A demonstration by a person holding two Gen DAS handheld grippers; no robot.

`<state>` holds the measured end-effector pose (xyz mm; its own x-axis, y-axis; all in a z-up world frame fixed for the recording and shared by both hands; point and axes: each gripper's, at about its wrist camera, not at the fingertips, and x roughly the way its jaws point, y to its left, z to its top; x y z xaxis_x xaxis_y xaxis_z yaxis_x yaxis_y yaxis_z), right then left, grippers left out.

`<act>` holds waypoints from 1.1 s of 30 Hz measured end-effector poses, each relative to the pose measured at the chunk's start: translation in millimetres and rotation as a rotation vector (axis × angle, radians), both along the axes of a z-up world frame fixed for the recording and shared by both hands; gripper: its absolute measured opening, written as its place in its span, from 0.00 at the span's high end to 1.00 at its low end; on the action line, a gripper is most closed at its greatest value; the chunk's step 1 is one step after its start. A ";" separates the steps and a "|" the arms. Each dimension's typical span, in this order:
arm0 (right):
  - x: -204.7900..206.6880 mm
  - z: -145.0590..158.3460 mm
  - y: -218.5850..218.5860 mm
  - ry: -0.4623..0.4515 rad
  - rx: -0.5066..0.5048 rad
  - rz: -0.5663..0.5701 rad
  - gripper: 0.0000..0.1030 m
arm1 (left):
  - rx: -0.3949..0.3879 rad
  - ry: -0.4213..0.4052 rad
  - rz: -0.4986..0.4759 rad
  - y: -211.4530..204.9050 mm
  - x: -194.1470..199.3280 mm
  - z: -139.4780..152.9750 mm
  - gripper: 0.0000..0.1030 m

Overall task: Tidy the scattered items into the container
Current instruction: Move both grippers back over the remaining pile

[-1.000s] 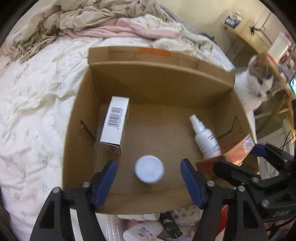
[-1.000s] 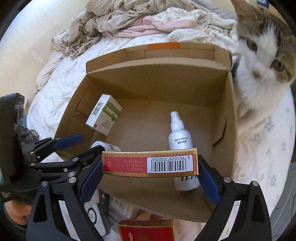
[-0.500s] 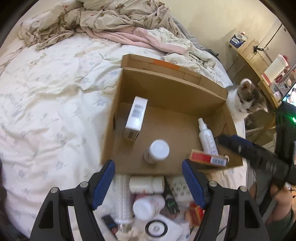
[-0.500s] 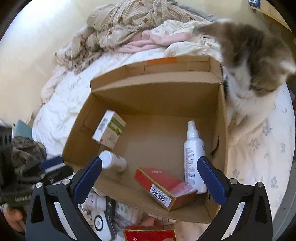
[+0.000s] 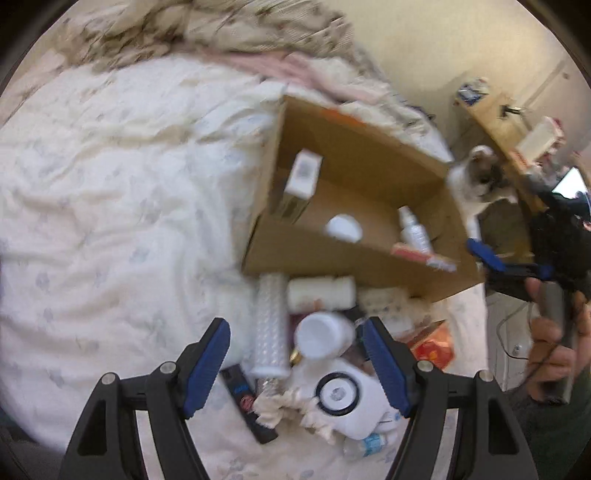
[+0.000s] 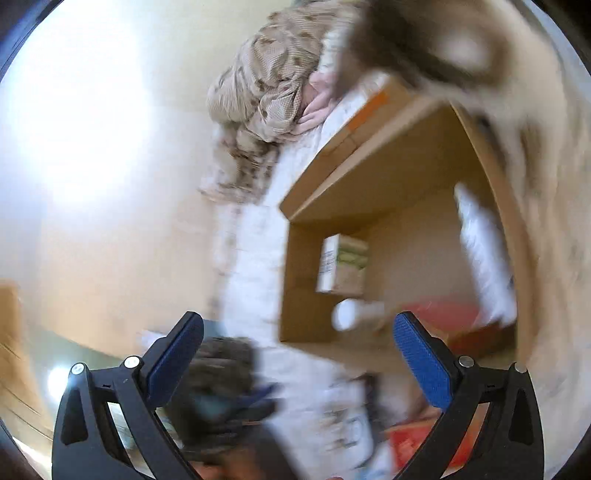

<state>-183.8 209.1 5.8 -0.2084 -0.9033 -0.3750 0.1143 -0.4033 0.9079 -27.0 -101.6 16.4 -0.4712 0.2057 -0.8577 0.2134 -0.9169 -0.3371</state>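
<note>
The open cardboard box (image 5: 325, 254) sits on the bed and holds a white carton (image 5: 303, 173), a white-capped bottle (image 5: 344, 228), a spray bottle (image 5: 414, 230) and a red box (image 5: 424, 257). My left gripper (image 5: 297, 354) is open and empty above a pile of loose items in front of the box: an upright white bottle (image 5: 323, 335), a lying bottle (image 5: 320, 293), a bubble-wrapped tube (image 5: 270, 328) and a white round device (image 5: 338, 393). My right gripper (image 6: 297, 363) is open and empty; its view is blurred and shows the box (image 6: 402, 229) to the right.
A cat (image 5: 476, 184) stands at the box's right side and fills the top of the right wrist view (image 6: 461, 51). Rumpled blankets (image 5: 229, 33) lie at the back of the bed. A black remote-like item (image 5: 243, 402) and an orange packet (image 5: 432, 349) lie in the pile.
The red box left my right gripper and lies in the cardboard box. Both grippers pulled back from the box; the left now hangs over the loose pile. The right swung left.
</note>
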 end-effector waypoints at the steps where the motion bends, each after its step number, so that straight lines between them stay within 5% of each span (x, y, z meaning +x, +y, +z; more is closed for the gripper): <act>1: 3.0 1.0 4.5 0.014 0.024 -0.013 0.00 | 0.013 -0.012 0.003 0.8 -0.9 -2.1 0.27; 10: 39.9 15.2 8.7 0.158 0.434 0.061 0.00 | 0.019 -0.001 -0.061 14.7 -2.0 -1.3 0.27; 19: 96.5 -17.2 -14.6 0.288 0.878 0.261 0.00 | 0.058 -0.043 -0.024 9.3 -3.5 -10.1 0.27; 24: 97.5 -25.4 -10.5 0.258 0.964 0.237 0.00 | 0.025 -0.059 -0.020 10.6 -2.5 -11.7 0.27; 33: 89.8 -31.5 0.5 0.190 0.904 0.212 0.00 | -0.010 -0.097 0.026 1.6 -0.9 -17.7 0.27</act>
